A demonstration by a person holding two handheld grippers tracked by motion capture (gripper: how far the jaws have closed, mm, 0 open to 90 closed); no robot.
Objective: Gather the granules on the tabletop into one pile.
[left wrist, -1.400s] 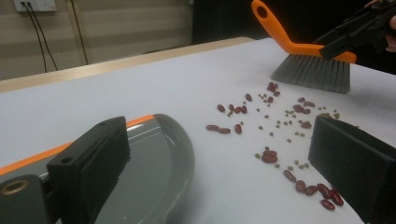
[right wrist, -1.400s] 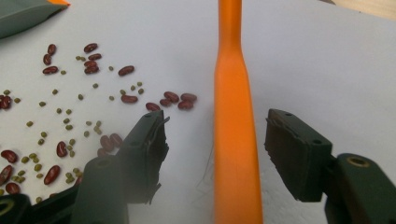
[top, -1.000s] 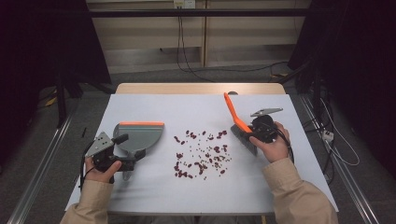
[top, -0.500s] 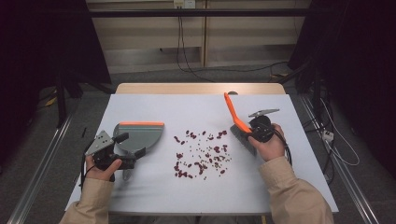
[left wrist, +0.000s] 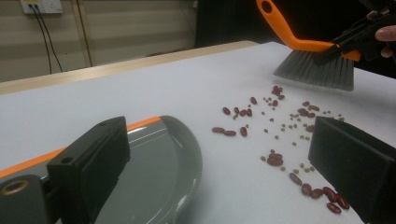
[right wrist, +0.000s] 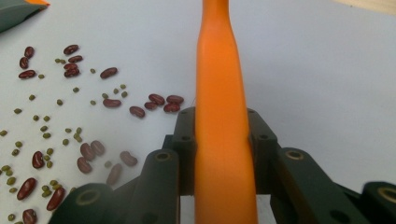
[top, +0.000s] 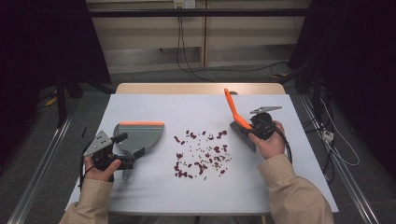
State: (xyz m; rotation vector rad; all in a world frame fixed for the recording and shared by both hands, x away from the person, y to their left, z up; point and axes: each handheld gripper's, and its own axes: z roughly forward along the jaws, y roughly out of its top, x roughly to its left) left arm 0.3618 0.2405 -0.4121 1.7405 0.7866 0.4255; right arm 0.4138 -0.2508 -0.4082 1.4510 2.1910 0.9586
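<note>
A grey dustpan (top: 140, 134) with an orange lip lies at the table's left, mouth facing away from the person. My left gripper (top: 129, 145) stands open at its near end, its two jaws wide apart over the pan's rear (left wrist: 159, 163). Small dark red and green beans (top: 201, 151) are scattered across the middle of the white table (top: 280, 186). To their right, my right gripper (top: 254, 125) is shut on the orange handle (right wrist: 219, 93) of a hand brush. The brush's grey bristles (left wrist: 317, 70) sit low at the right edge of the beans (left wrist: 280, 126).
The beans (right wrist: 70, 93) lie between pan and brush, the nearest ones just left of the handle. A corner of the dustpan (right wrist: 18, 7) shows at the top left. The person's sleeves come in from the near edge. Cables run on the floor behind and to the right.
My right gripper has shifted the brush a little to the left, toward the beans. The left gripper and the dustpan have stayed put.
</note>
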